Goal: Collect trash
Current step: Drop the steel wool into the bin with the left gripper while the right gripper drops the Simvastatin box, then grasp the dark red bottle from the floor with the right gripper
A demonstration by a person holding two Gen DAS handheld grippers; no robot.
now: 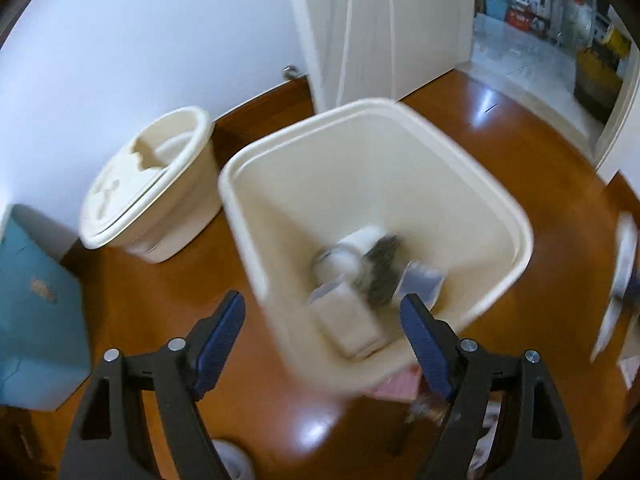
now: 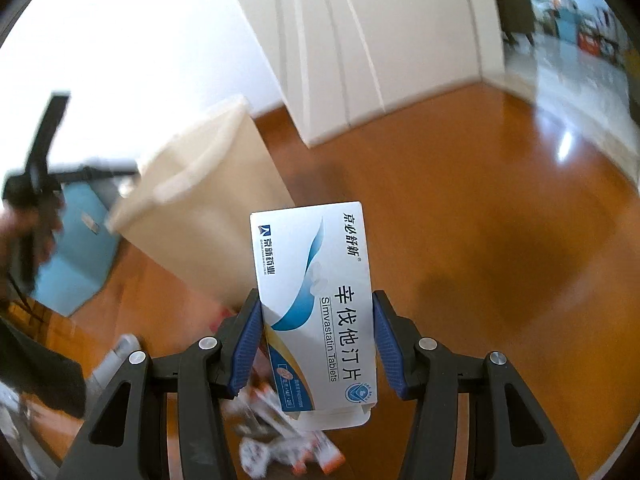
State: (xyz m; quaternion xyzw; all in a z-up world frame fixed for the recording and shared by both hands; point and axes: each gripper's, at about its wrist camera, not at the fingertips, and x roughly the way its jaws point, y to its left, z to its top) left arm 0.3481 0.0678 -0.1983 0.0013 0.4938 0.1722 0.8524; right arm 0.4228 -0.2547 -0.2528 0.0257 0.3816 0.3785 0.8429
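glossy brown wood floor (image 1: pixel 460 148): open cream bin (image 1: pixel 516 216), lidded cream bin (image 1: pixel 188 216), teal box (image 1: pixel 36 312), scattered packets (image 2: pixel 280 440).

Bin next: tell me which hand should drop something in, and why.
Right. The right gripper is shut on a tablet box, with the bin just ahead to its left. The left gripper hangs open over the bin with nothing between its pads, so it has nothing to drop.

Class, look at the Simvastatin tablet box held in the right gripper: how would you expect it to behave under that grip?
The tablet box looks like thin glossy card, so it probably dents under a hard squeeze. Its end flap hangs open, suggesting it may be empty and light. The right gripper pinches its narrow edges; the smooth finish could slip.
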